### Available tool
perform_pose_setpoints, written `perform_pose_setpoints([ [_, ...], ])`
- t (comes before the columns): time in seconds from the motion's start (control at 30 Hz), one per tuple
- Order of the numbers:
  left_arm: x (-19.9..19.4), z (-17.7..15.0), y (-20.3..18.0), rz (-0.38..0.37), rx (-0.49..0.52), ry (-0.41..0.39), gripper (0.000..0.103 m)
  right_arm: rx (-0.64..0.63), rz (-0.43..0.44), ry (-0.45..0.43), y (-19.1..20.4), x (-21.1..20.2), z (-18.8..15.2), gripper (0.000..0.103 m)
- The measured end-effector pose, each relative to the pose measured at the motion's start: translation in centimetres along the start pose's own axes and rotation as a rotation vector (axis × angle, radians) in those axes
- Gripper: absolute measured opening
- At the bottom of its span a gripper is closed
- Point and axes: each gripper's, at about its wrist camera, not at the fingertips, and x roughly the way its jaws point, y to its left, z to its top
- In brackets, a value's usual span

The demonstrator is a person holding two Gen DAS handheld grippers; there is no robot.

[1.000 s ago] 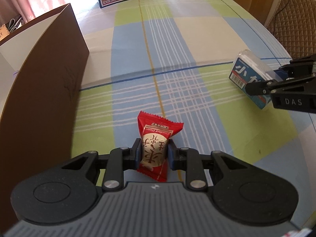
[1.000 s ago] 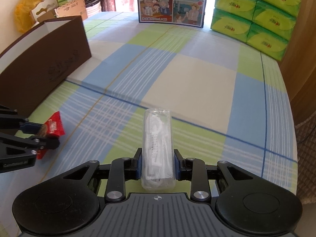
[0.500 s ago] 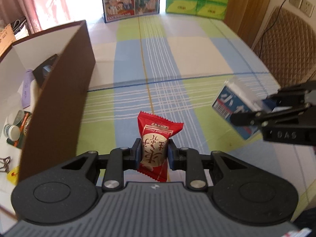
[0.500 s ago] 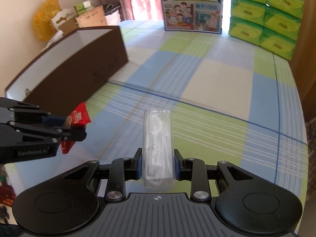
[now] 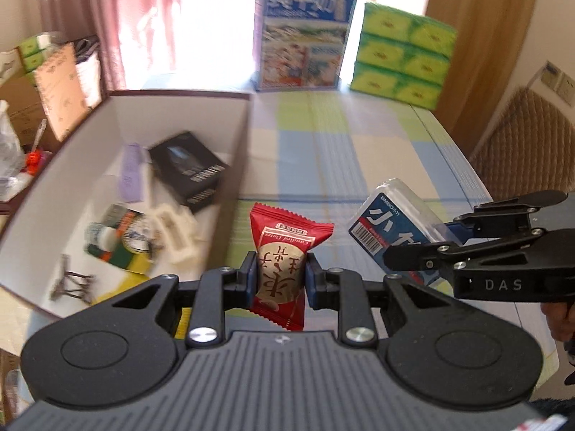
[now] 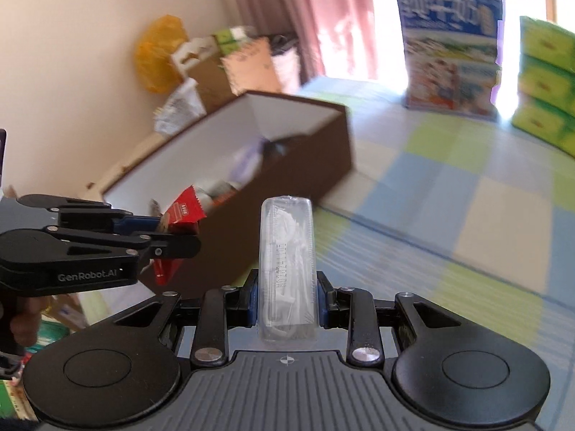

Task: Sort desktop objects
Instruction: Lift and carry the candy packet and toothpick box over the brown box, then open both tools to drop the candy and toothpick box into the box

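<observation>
We hold both loads higher than a second ago: then the brown box showed only its outer wall, now we look down over its rim into the white inside. Our left gripper (image 5: pixel 281 280) stays clenched on the red snack packet (image 5: pixel 285 251), its fingers (image 5: pixel 248 280) pressing the wrapper's sides, the packet upright and clear of the bench, just beside the box's near right wall. Our right gripper (image 6: pixel 287 301) keeps its grasp on the clear plastic case (image 6: pixel 287 269), which stands upright between the pads; from the left camera the same case shows its blue printed label (image 5: pixel 390 222), lifted off the checked bench (image 5: pixel 323 151) where earlier it sat low over the cloth.

Inside the brown box (image 5: pixel 237 165) lie a black carton (image 5: pixel 190 172), a purple slip (image 5: pixel 131 172), a white plastic piece (image 5: pixel 172 233), a green and orange packet (image 5: pixel 122 240) and a binder clip (image 5: pixel 70 283), all blurred. The box wall stands between the red packet and the box interior in the right camera's view.

Farther along the bench stand a blue illustrated carton (image 5: pixel 302 36) and a stack of green tissue packs (image 5: pixel 402 61), well apart from both grippers. A pink curtain (image 6: pixel 284 18) hangs behind, with a yellow bag (image 6: pixel 158 57) against the wall.
</observation>
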Motion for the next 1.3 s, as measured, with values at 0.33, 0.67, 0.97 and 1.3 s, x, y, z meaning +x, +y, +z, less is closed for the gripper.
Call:
perform_pose_setpoints([
  [0.33,-2.8,2.8,8.8,0.122,-0.052,-0.087,0.022,-0.069,0.081,-0.052,6.0,5.1,5.9,0.027],
  [0.67,-1.6,4.5,17.7,0.17,-0.072,-0.054,0.022,-0.086,0.045,0.028,8.7,11.2,7.5,0.027],
  [0.97,4.2,4.3,20.8,0.134,-0.012,0.085,0.022,-0.09,-0.009,0.115,8.9,15.5,6.8,0.027],
  [1.3,8.0,3.2,21.1,0.112,0.053,0.21,0.024,-0.077,-0.032,0.161,9.2,17.9,6.3,0.027],
])
